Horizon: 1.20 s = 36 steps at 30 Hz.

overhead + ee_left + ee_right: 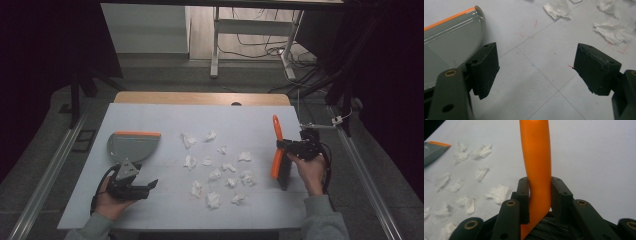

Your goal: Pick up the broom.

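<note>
A hand brush with an orange handle [276,142] and dark bristles is lifted at the table's right side. My right gripper [295,146] is shut on that handle [536,165], with bristles showing below the jaws. A grey dustpan with an orange edge [131,143] lies on the left of the white table [260,112]. My left gripper [147,186] rests just in front of the dustpan [446,47], jaws wide open with bare table between them. Several crumpled white paper scraps [215,175] are scattered across the middle, and a few paper scraps [614,31] lie beyond the left gripper's jaws.
The table's near edge runs just in front of both hands. Beyond the far edge stand a desk frame's legs [215,45] and loose cables [300,60] on the floor. Metal rails [372,195] run along both sides of the table.
</note>
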Motion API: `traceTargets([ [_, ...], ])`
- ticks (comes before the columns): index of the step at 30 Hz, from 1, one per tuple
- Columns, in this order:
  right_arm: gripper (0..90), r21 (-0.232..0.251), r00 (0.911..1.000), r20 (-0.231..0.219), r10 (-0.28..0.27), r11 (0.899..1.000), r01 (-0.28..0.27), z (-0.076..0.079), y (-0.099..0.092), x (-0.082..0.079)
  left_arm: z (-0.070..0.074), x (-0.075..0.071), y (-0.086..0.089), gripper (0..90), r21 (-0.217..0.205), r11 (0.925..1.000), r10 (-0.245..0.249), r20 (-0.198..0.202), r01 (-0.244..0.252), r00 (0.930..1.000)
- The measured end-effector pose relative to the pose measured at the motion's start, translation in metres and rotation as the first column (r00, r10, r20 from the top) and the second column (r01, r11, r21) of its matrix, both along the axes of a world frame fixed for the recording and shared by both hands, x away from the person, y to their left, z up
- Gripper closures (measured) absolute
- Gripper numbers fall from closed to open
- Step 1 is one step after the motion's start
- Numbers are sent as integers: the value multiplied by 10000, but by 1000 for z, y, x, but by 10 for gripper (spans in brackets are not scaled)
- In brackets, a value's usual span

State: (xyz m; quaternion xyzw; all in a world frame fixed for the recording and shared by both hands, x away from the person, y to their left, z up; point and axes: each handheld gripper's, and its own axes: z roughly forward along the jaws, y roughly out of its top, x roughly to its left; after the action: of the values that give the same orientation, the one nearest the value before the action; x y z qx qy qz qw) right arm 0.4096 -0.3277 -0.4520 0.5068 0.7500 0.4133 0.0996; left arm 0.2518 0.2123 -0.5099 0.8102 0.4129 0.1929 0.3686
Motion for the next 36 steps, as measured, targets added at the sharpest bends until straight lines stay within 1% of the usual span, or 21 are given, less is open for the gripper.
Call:
traceTargets([
  [2,711,288,9999,137,48,9996,-52,4,-1,-2,0,0,0,211,28,10000,3,18,-3,10000],
  [6,711,678,9995,308,77,9977,-97,9,-1,-4,0,0,-1,211,23,10000,-9,45,9,10000],
  [9,711,943,9990,456,-32,9955,-11,13,0,-6,2,-1,-2,211,-20,10000,-12,143,12,9999],
  [10,711,1123,9987,505,-52,9937,-5,16,2,-7,3,-1,-3,211,-24,10000,-26,185,27,9998],
  [14,711,1530,9960,875,-169,9882,33,26,12,-13,8,1,-11,212,-94,9998,-179,348,182,9992],
  [16,711,1858,9950,993,-132,9826,-55,30,17,-15,13,2,-16,212,-92,9995,-288,458,292,9985],
  [17,710,1996,9951,978,-115,9798,-83,31,20,-16,16,3,-20,212,-133,9993,-343,522,350,9980],
  [20,710,2119,9939,1102,86,9768,-319,34,30,-19,23,6,-30,212,-99,9989,-444,640,452,9970],
  [23,710,2349,9934,1132,189,9710,-453,35,39,-20,29,10,-39,213,-317,9976,-593,626,614,9963],
  [24,710,2443,9930,1157,253,9682,-532,35,43,-20,31,12,-42,215,-298,9974,-631,658,652,9958],
  [29,710,2582,9909,1303,351,9637,-681,35,57,-22,36,21,-61,216,-370,9946,-940,685,967,9932],
  [34,710,2666,9877,1510,404,9605,-800,38,68,-26,41,28,-84,219,-386,9911,-1246,680,1274,9899],
  [36,710,2806,9859,1611,450,9557,-895,39,72,-28,44,30,-94,222,-480,9881,-1427,670,1461,9875],
])
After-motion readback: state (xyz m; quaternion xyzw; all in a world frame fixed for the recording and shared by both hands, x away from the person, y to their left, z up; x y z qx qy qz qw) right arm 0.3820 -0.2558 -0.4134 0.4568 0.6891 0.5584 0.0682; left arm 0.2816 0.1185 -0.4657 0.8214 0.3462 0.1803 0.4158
